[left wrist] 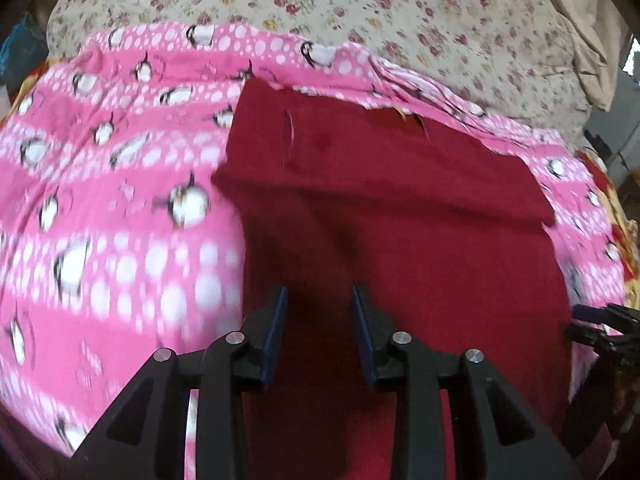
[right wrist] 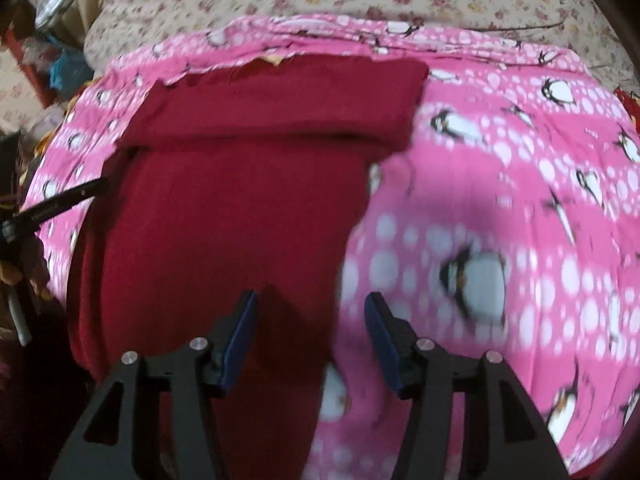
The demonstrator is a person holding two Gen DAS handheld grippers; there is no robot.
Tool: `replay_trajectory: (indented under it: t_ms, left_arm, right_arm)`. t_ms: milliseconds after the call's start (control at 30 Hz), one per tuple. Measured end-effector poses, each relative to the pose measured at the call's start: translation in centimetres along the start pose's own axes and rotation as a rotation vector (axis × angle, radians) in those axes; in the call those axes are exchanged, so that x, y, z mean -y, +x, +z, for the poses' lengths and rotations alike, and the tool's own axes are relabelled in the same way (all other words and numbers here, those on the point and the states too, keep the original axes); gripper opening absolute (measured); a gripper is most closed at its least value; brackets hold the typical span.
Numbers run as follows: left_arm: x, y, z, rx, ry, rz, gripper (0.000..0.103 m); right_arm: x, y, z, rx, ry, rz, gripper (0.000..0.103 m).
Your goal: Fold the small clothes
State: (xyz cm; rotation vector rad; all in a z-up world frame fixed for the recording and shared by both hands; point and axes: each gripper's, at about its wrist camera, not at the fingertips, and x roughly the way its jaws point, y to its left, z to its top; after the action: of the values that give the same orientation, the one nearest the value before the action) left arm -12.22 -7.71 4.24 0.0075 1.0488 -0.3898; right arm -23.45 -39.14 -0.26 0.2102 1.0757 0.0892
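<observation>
1. while both tools hang above the bed, the red garment [left wrist: 384, 208] is seen spread on the pink penguin blanket [left wrist: 112, 184], its long axis running from 6 o'clock to 12 o'clock in both wrist views.
2. at the far end, a folded band of the garment [right wrist: 276, 108] is laid crosswise, from 9 o'clock to 3 o'clock, and it sticks out past the body on either side.
3. the left gripper [left wrist: 320, 332] is held over the near part of the cloth, slightly toward the cloth's left edge; its jaws stand a little apart with nothing gripped, only red fabric showing below the gap.
4. the right gripper [right wrist: 310, 336] is held right over the garment's right edge [right wrist: 344, 264], one jaw above red cloth and the other above the blanket; its jaws are parted more widely and nothing is held.
5. the right edge is judged nearest to the right gripper, the left edge to the left gripper, so a side fold inward can be taken by either.
6. open blanket is offered at 3 o'clock in the right view and at 9 o'clock in the left view; beyond 12 o'clock only the floral sheet [left wrist: 400, 20] is found.
7. the other tool's tip [left wrist: 600, 320] is seen at 3 o'clock in the left view, near the cloth's right edge, so crossing paths is to be avoided.
</observation>
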Motion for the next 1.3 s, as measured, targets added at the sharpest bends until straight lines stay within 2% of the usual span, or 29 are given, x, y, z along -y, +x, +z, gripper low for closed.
replay_trajectory:
  t_ms: [200,333,567,700,967,1167,1300]
  left_arm:
    - [0.5,-2.4,-5.1,-0.018,0.041,0.044,0.012]
    - [0.5,-3.3,-7.4,-0.040,0.055,0.078,0.012]
    - [-0.1,-4.8,-9.8,-0.036,0.033,0.110,0.012]
    - [-0.7,-5.2,-11.2,-0.056,0.015,0.112,0.012]
    - [-2.1,-5.1,-13.4,-0.108,-0.043,0.099,0.012]
    - [-2.6,-4.6,-14.6,-0.141,-0.062,0.068,0.012]
    - [-2.4,-4.3,-14.9,-0.160,-0.055,0.058,0.012]
  right_arm:
    - [-0.5,-0.8,-3.7,-0.052,-0.032,0.033,0.061]
    - [-1.1,-1.0,-5.6,-0.083,-0.078,0.043,0.062]
    - [-1.2,-1.4,-7.8,-0.110,-0.078,0.062,0.066]
    - [-1.6,-1.3,-9.0,-0.149,-0.086,0.090,0.067]
    - [-2.8,-0.2,-10.4,-0.217,-0.130,0.066,0.075]
    - [-3.0,0.4,-11.3,-0.276,-0.098,0.134,0.075]
    - [-2.8,0.8,-11.4,-0.258,-0.082,0.138,0.073]
